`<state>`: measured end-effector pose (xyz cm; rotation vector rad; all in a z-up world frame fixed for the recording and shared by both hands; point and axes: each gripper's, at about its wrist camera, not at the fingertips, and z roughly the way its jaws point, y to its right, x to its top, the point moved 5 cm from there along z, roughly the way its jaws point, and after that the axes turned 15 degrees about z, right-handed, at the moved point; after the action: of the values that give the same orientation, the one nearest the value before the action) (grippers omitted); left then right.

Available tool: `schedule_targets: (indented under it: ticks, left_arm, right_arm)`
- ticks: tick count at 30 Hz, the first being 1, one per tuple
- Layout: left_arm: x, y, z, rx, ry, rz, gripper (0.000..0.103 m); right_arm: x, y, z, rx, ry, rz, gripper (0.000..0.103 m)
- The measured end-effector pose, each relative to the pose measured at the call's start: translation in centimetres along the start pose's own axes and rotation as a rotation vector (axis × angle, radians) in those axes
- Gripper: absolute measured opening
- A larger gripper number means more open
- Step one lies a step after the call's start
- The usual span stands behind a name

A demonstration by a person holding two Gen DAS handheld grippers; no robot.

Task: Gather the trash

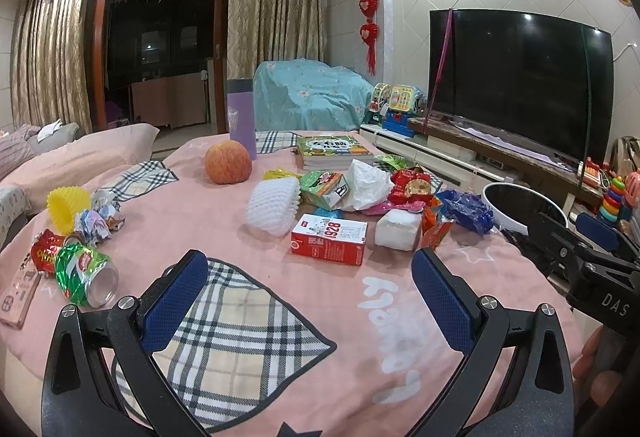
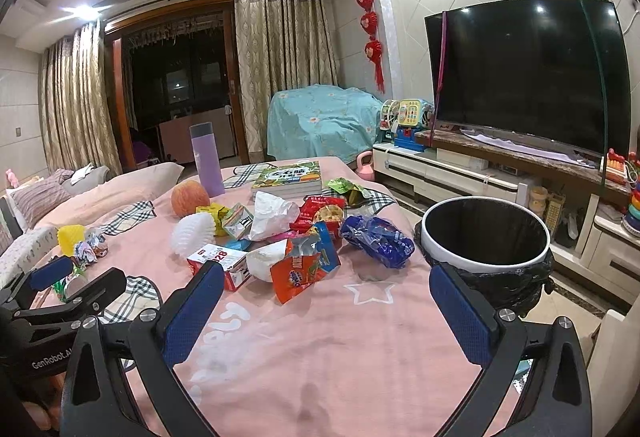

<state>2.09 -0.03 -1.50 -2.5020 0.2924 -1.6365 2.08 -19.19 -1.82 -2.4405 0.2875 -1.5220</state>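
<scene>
Trash lies scattered over the pink-covered tabletop (image 2: 360,357), and the bin (image 2: 486,237) with its black bag stands just beside the tabletop's right edge. I take the bin as the landmark. Nearest to it is the blue wrapper (image 2: 378,241), then the orange snack bag (image 2: 304,269), the white foam block (image 2: 266,263) and the red carton (image 2: 218,263). Farther from the bin are red packets (image 2: 320,215), a white crumpled bag (image 2: 274,215), a white foam net (image 2: 194,235) and a green juice box (image 2: 236,221). Farthest from the bin, at the left edge, lie a crushed green can (image 1: 86,273), foil balls (image 1: 98,219) and a yellow net (image 1: 68,209). The apple (image 2: 190,199), the purple bottle (image 2: 206,161) and the book (image 2: 288,179) look like things to keep, not trash.

The right gripper (image 2: 326,311) is spread wide and holds nothing. The left gripper (image 1: 310,297) is also spread wide and empty.

The relation that matters: the central heap lies straight ahead of the right gripper and a little to its left, and the bin is ahead to its right, so this hand is the nearer one for both pick and drop. The orange snack bag looks the closest piece; its long axis seems to run diagonally, from near-left to far-right. I think the jaws should close across its short side. The left gripper is nearer to the can, whose open end points toward it.
</scene>
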Motion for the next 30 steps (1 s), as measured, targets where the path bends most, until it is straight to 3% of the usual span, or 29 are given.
schedule_targets:
  ticks: [15, 30]
  left_arm:
    - [-0.8, -0.8, 1.8, -0.016, -0.057, -0.014, 0.103]
    - [-2.1, -1.6, 7.1, -0.099, -0.206, -0.040, 0.103]
  right_arm:
    - [-0.5, 0.1, 1.2, 0.003, -0.040, 0.008, 0.103]
    - [-1.0, -0.2, 4.8, 0.023, -0.157, 0.016, 0.103]
